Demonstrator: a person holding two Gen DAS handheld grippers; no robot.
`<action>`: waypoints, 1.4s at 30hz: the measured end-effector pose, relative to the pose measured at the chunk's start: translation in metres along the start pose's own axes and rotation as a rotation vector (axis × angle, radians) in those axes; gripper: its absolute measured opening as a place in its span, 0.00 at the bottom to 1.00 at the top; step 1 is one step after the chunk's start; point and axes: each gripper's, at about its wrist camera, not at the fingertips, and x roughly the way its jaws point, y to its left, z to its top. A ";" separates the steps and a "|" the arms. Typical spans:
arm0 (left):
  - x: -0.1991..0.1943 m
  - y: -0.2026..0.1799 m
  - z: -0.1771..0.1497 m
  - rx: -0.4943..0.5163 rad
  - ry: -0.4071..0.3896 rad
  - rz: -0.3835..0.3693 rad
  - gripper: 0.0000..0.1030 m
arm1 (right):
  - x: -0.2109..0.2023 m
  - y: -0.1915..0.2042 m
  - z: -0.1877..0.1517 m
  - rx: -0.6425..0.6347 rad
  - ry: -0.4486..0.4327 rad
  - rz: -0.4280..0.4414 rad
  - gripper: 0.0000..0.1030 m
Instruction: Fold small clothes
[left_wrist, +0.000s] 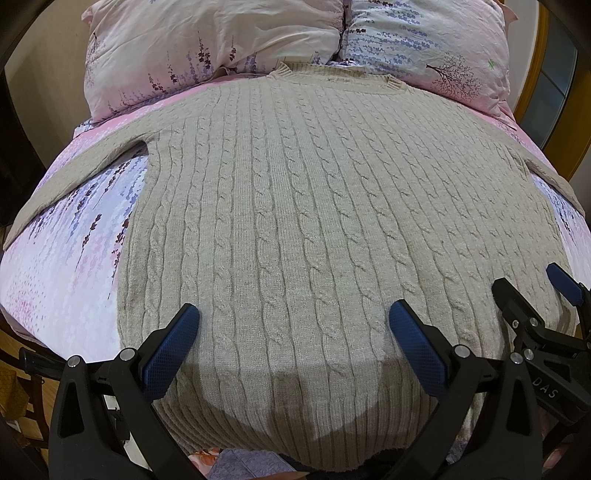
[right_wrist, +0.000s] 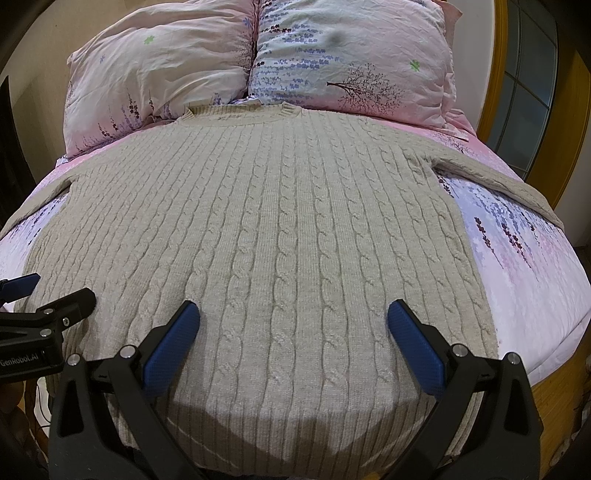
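A beige cable-knit sweater (left_wrist: 295, 206) lies spread flat on a bed (left_wrist: 66, 266) with a pink and lavender floral sheet, its collar (left_wrist: 332, 75) at the far end against two matching pillows (left_wrist: 207, 44) and its ribbed hem (left_wrist: 280, 435) at the near edge, directly beneath the two tools. The garment's long axis runs straight away from the person, hem to collar, and both sleeves are stretched outward: the left sleeve (left_wrist: 74, 173) slants off toward the left side of the bed, the right sleeve (right_wrist: 491, 177) toward the right. The left hand-held gripper (left_wrist: 293, 326) hovers over the hem with its blue pads wide apart and nothing between them; the right hand-held gripper (right_wrist: 293, 326) does the same just beside it, also spread and empty. Each tool shows at the edge of the other's view, so the two stand side by side at the hem, the left one over the left half of the body, the right one over the right half. By that layout, each sleeve appears to fall to the tool on its own side, and no fold looks begun yet.
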 end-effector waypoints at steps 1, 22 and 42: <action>0.000 0.000 0.000 0.000 0.000 0.000 0.99 | 0.000 0.000 0.000 0.000 0.000 0.000 0.98; -0.001 -0.001 -0.002 0.010 0.003 -0.005 0.99 | 0.004 -0.003 0.004 -0.038 0.002 0.036 0.98; 0.012 0.013 0.057 0.052 -0.067 -0.073 0.99 | 0.022 -0.163 0.084 0.435 -0.053 0.148 0.73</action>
